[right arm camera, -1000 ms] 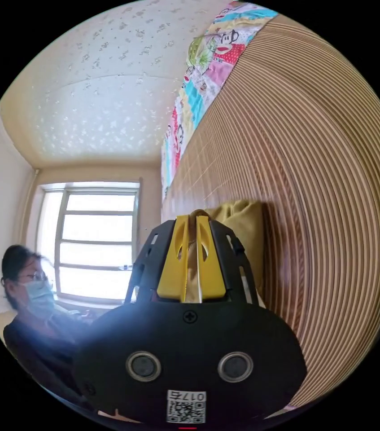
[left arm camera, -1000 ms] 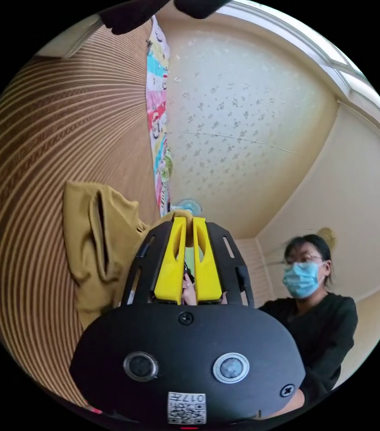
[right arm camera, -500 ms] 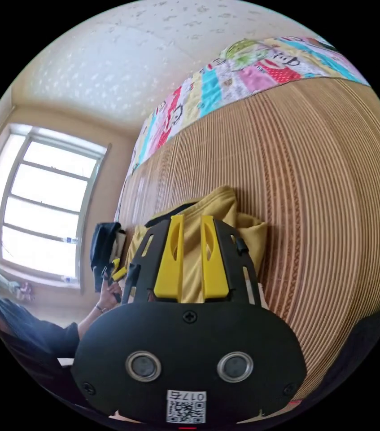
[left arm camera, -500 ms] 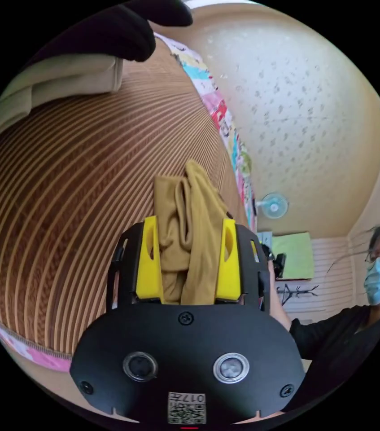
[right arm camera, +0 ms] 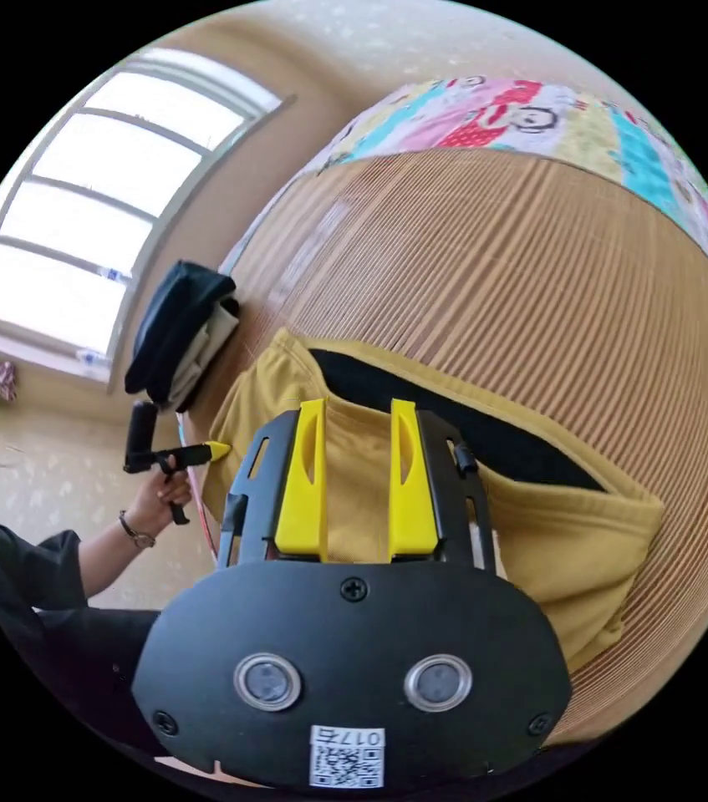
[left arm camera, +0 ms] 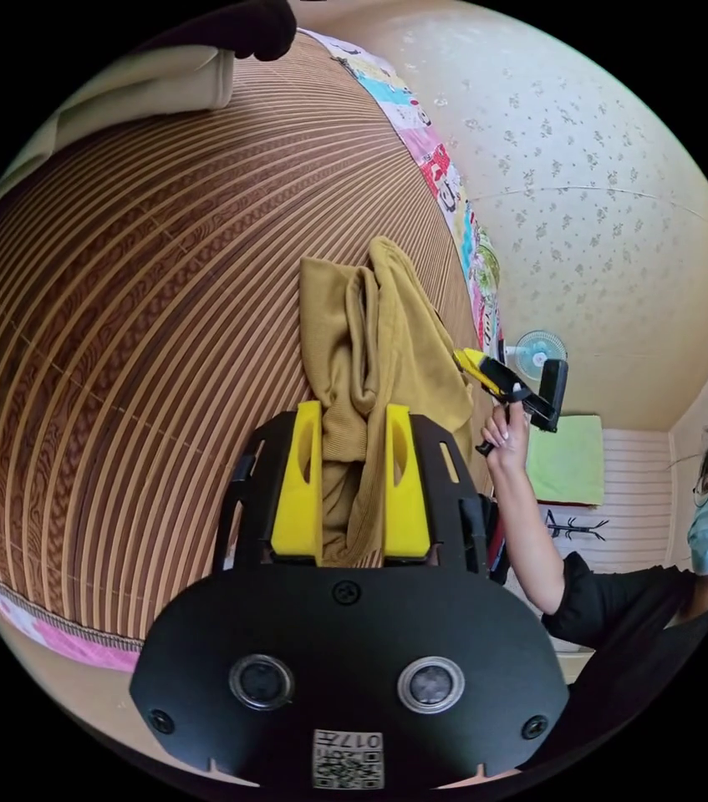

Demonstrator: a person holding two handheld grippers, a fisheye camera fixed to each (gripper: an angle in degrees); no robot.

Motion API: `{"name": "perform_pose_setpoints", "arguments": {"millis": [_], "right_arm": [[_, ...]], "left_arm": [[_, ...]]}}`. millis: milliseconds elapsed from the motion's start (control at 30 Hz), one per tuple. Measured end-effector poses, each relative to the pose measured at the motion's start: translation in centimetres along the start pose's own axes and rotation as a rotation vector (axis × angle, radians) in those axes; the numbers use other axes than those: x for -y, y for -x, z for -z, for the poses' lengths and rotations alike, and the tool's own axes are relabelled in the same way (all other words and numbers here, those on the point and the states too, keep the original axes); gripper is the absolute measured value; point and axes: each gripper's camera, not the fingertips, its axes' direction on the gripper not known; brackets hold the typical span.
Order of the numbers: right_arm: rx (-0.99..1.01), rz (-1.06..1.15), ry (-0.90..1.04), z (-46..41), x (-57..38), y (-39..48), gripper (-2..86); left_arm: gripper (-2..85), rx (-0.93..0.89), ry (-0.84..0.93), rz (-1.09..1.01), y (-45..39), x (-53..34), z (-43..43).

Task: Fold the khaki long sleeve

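A wide brown-and-tan striped woven mat (left arm camera: pixel 145 317) covers the bed and serves as the folding surface, most likely because it is flat and roomy. A bright patchwork cartoon-print sheet (right arm camera: pixel 537 117) borders its far edge. A large multi-pane window (right arm camera: pixel 94 209) lights the room from beyond the mat.

The khaki long-sleeve top (right arm camera: pixel 420 468), a soft mustard knit, lies on the mat, bunched rather than spread flat. In the right gripper view its edge gapes, showing a dark inside; in the left gripper view a gathered bunch of it (left arm camera: pixel 370 334) runs back between the yellow jaws. The folding seems to be at an early stage, since no neat crease shows.

A small pile of dark and pale folded clothes (right arm camera: pixel 178 334) sits by the mat's edge near the window, probably set aside.

The left gripper (left arm camera: pixel 354 493) has its jaws a little apart with the bunched cloth between them; whether they pinch it, I cannot tell. The right gripper (right arm camera: pixel 358 484) has its jaws apart over the khaki cloth, gripping nothing that shows. It also appears in the left gripper view, raised in the person's hand (left arm camera: pixel 504 430).
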Motion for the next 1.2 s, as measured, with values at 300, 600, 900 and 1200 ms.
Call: {"name": "perform_pose_setpoints", "arguments": {"millis": [300, 600, 900, 1200], "right_arm": [[-0.197, -0.002, -0.121, 0.7, 1.3, 2.3, 4.7], [-0.342, -0.237, -0.34, 8.8, -10.0, -0.7, 1.9], [-0.287, -0.367, -0.172, 10.6, -15.9, -9.4, 0.6], [-0.08, -0.505, -0.439, 21.0, -29.0, -12.5, 1.3]], "left_arm": [[11.5, -0.033, -0.026, 0.008, 1.5, -2.0, -1.1], [11.0, 0.015, -0.023, -0.005, 2.2, -4.2, -1.9], [7.8, 0.01, -0.004, -0.213, -7.9, -6.0, -0.2], [2.3, -0.035, 0.137, -0.592, -30.4, -15.4, -17.2]]}}
